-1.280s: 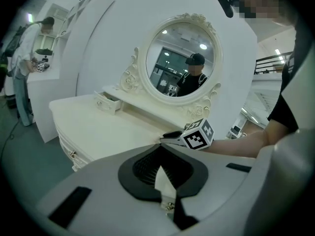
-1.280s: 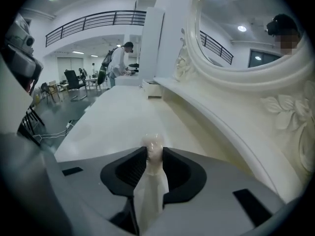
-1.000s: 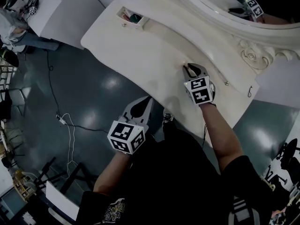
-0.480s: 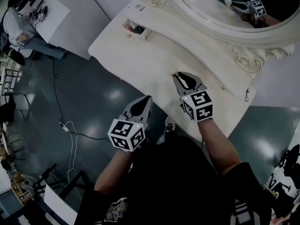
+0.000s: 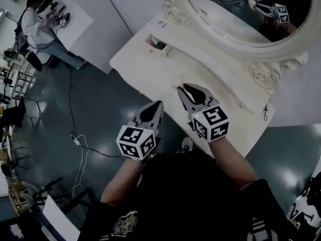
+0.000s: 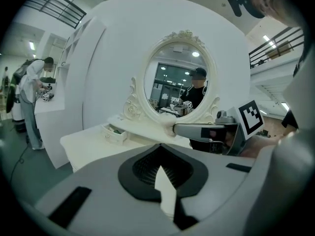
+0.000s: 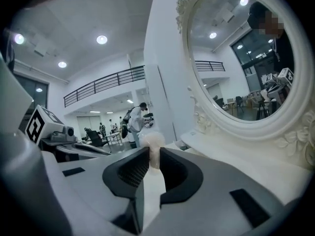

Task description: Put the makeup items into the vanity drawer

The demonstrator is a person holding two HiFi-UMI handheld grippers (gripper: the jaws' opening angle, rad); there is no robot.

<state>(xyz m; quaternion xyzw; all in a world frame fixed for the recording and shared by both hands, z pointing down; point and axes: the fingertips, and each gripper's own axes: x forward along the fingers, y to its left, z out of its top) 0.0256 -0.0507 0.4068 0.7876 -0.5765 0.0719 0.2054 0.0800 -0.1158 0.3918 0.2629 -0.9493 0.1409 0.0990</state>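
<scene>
White and glossy, the vanity bench stood against a pale wall, with a small pale, rounded makeup item held over its middle stretch, close to the front edge. The right tongs pinched that item at their very tips. In the right gripper view the black pads pressed on either side of it, and its rounded head stuck out past them. What kind of makeup item it was could not be made out.

The left tongs hung just beside the right ones, off the bench's front edge and over the floor. They were pressed together with nothing between them: in the left gripper view their tips met and only the pale bench showed past them.

Well apart from the held item, at the bench's far left end, sat the vanity drawer, pulled open. A few small things lay inside it, one of them dark green; they were too small to name. From the left gripper view the same drawer stood open below the mirror's carved frame.

An oval mirror in an ornate white frame rose behind the bench. The floor was dark and shiny, with a cable trailing across it. Farther off, a person stood at another white table.
</scene>
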